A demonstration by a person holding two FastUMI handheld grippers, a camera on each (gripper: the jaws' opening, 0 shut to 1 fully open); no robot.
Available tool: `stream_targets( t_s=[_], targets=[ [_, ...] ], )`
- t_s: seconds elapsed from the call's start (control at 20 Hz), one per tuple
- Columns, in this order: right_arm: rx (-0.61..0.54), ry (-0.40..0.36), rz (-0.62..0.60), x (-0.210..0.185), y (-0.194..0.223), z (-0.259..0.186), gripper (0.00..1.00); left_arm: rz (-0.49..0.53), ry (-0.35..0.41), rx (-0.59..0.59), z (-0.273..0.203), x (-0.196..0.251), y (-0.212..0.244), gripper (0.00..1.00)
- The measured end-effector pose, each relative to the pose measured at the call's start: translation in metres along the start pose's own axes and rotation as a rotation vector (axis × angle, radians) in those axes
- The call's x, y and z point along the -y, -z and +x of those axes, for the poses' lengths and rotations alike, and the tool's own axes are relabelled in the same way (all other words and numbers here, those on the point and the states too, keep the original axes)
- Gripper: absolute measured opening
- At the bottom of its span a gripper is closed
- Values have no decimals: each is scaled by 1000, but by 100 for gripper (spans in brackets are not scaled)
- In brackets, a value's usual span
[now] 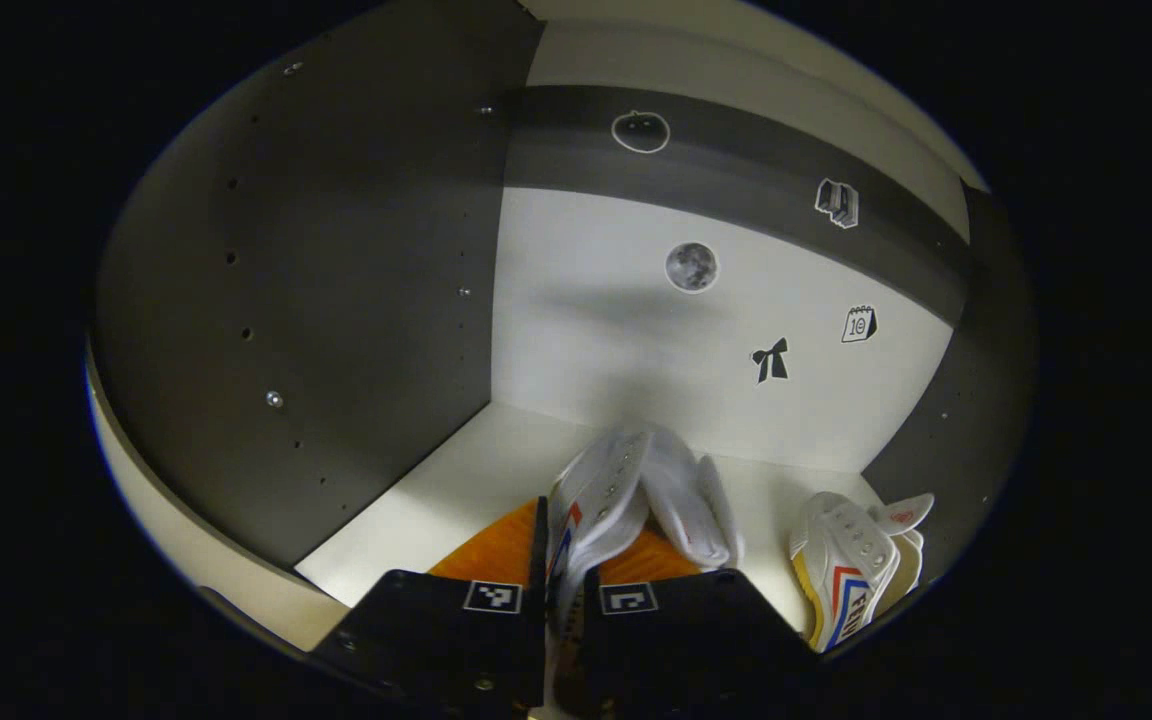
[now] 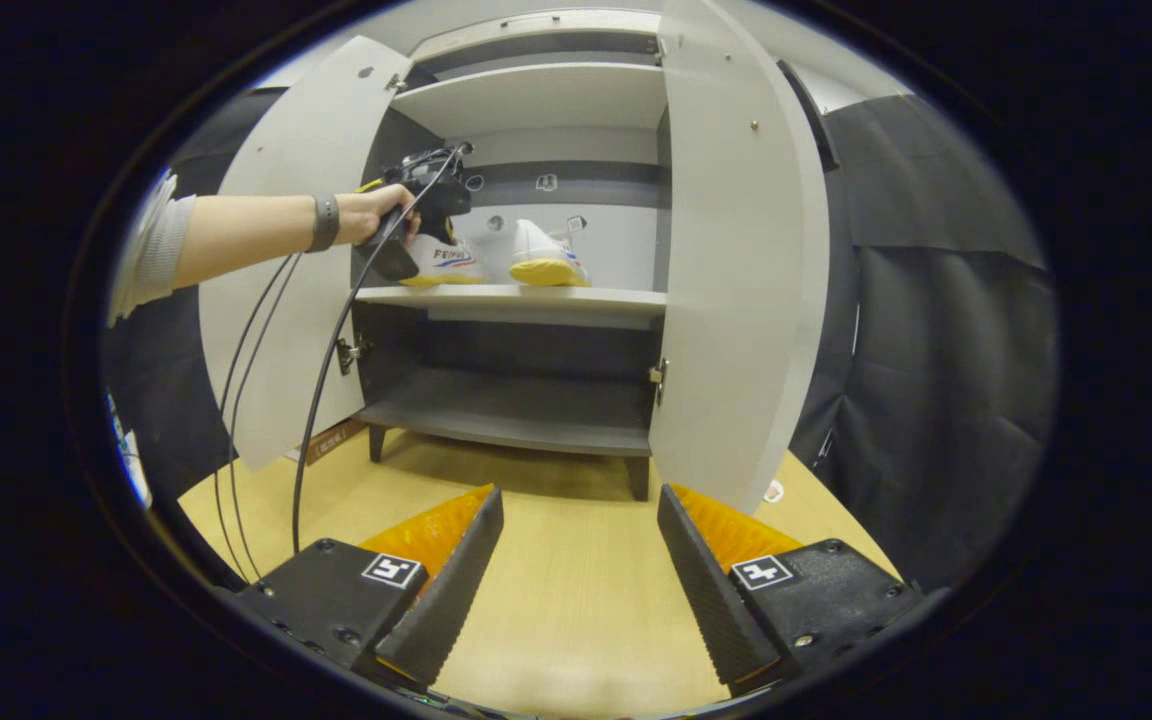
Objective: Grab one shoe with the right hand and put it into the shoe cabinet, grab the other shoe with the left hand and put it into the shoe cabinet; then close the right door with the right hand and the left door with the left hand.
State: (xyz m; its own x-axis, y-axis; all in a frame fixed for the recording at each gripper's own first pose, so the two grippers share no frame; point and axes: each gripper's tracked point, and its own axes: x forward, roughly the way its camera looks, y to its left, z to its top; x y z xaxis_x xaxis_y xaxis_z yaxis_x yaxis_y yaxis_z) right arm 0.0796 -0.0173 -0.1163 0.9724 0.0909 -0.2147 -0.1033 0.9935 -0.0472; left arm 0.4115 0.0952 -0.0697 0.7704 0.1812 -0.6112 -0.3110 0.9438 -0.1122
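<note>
Left gripper (image 1: 564, 600): inside the shoe cabinet (image 2: 716, 300), on the middle shelf (image 1: 456, 480). Its fingers are clenched on the upper edge of a white shoe (image 1: 601, 500), one finger on each side of the material. This shoe's toe points toward the cabinet's back wall (image 1: 596, 340); whether its sole rests fully on the shelf cannot be told from this view.

Second white shoe (image 1: 851, 570): on the same shelf, to the right of the held shoe and apart from it, near the dark right side panel. Red and blue stripes on its side, yellow sole edge.

Back wall carries small stickers, among them a moon (image 1: 692, 267) and a bow (image 1: 770, 360).

Right gripper (image 2: 581, 560): released, fingers spread wide with nothing between them. It hangs over the light wooden floor (image 2: 576, 600) in front of the cabinet, well apart from it.

Right gripper view, farther off: a hand (image 2: 376, 212) with a grey wristband holds the left gripper (image 2: 426, 200) at the middle shelf, cables trailing down from it. Both shoes show there side by side, the held one (image 2: 451, 262) to the left, the other (image 2: 544, 258) to the right.

Both cabinet doors stand open: left door (image 2: 286, 250), right door (image 2: 736, 260). The lower shelf (image 2: 506, 415) is dark grey.
</note>
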Motion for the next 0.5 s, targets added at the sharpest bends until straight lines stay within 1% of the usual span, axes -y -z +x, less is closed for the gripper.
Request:
stream_targets(
  t_s=[0.05,0.1,0.15,0.2,0.25,0.3,0.35,0.45,0.5],
  targets=[
    [1,0,2,0,0,1,98,7,-17,-13,-1,-5,4,21],
    [0,-1,1,0,-1,2,98,13,-24,-19,-2,-8,6,27],
    [2,-2,0,0,-1,3,98,17,-7,-17,-4,-6,6,26],
    [4,-4,-3,-1,-2,2,98,21,13,-6,-9,-5,5,44],
    [3,-8,-6,-2,-1,3,98,21,38,0,-15,-3,2,44],
    [0,-13,-8,-4,-1,3,98,17,61,3,-22,-1,1,29],
    [-4,-20,-9,-6,0,4,98,12,79,14,-32,0,-2,29],
    [0,-33,-11,-11,-1,2,98,16,111,104,-57,-1,-19,29],
    [3,-40,-13,-12,-1,2,98,32,114,160,-73,-4,-29,34]
  ],
)
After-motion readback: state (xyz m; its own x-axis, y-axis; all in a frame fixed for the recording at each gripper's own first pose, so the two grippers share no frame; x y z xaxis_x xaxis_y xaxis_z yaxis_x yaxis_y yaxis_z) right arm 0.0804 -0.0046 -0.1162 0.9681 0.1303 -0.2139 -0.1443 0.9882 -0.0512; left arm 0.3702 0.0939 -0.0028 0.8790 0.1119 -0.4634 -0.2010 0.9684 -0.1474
